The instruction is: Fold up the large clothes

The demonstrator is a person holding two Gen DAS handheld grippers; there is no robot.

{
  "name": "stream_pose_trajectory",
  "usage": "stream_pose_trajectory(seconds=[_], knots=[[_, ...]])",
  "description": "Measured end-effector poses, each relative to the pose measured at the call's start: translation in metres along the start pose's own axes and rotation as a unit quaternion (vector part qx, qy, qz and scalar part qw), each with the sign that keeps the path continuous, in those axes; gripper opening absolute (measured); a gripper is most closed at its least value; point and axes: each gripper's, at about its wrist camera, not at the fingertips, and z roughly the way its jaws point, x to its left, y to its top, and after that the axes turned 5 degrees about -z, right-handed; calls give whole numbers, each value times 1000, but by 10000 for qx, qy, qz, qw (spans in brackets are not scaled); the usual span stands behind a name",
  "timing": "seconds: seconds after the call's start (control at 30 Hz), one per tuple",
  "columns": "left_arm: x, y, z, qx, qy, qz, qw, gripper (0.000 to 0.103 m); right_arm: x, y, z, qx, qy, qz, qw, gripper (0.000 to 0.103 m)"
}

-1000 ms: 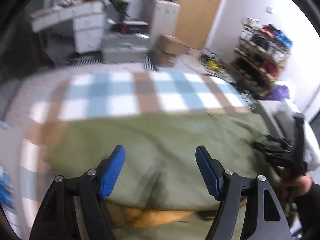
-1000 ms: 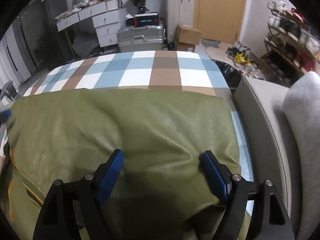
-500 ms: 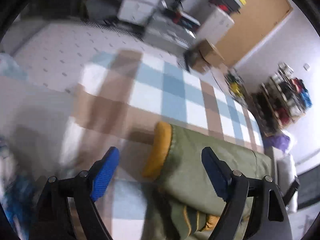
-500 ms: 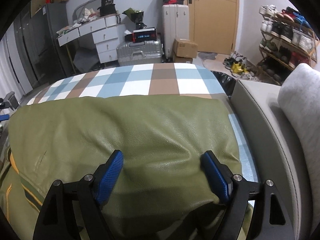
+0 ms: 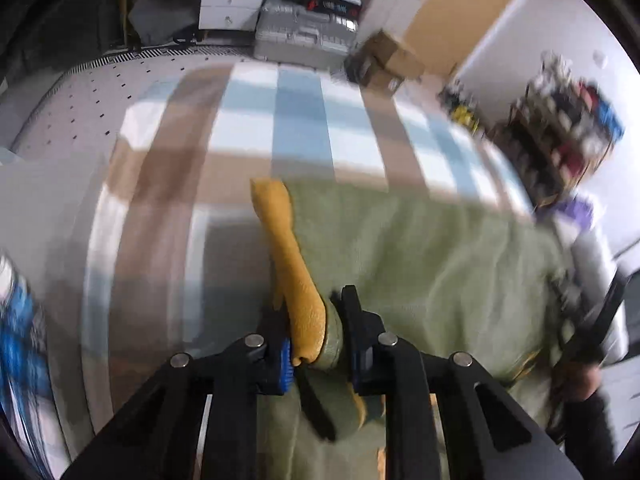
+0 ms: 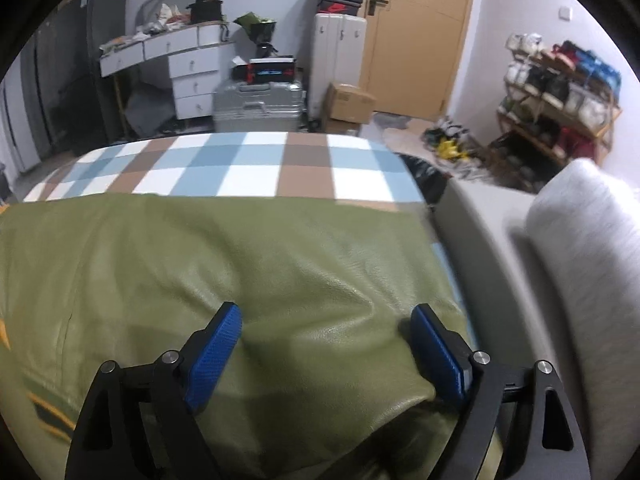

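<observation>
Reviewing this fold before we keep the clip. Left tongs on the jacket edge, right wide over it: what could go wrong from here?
1. The left tongs have just closed on the jacket only at its yellow cuff; a thin bite that may slip when pulled.
2. The right tongs stand open over a bulge, holding nothing, so the fold may drag lopsided.
3. The left view is blurred, so the grip is hard to confirm.

Olive-green jacket point(image 6: 280, 280) with mustard cuff point(image 5: 288, 248); blue-brown-white checked bedspread point(image 6: 256, 164).

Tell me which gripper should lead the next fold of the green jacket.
Left. The left gripper has just closed on the green jacket at its yellow cuff; the right gripper rests open-jawed on the jacket, gripping nothing.
</observation>
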Motion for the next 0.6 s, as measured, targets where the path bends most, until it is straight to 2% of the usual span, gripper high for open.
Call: stream_pose_trajectory(seconds=[0.1, 0.2, 0.3, 0.33, 0.37, 0.4, 0.47, 0.53, 0.57, 0.6], knots=[[-3, -22, 8, -89, 388, 335, 9986, 16, -10, 2, 2, 124, 44, 112, 9999, 89], [1, -28, 16, -96, 525, 354, 9980, 17, -17, 1, 11, 420, 268, 164, 9986, 90], [5, -23, 12, 15, 566, 213, 9982, 18, -18, 10, 10, 701, 281, -4, 9971, 88], [2, -19, 9, 10, 642, 231, 9977, 22, -18, 24, -4, 584, 20, -35, 9983, 86], [1, -17, 4, -27, 795, 283, 9964, 25, -18, 24, -4, 584, 20, -35, 9983, 84], [0, -16, -3, -102, 947, 305, 9950, 25, -18, 31, -16, 380, -4, -5, 9993, 85], [-2, -13, -25, -404, 1043, 290, 9933, 25, -16, 47, -35, 53, 269, 25, 9996, 86], [-12, -7, -48, -733, 1249, 351, 9888, 25, -6, 64, -42, 13, 437, -89, 9990, 86], [-23, 2, -60, -823, 1203, 387, 9886, 26, -2, 70, -40, 39, 471, -173, 9987, 86], [-32, 6, -67, -893, 998, 424, 9901, 26, 5, 76, -36, 97, 452, -295, 9985, 86]])
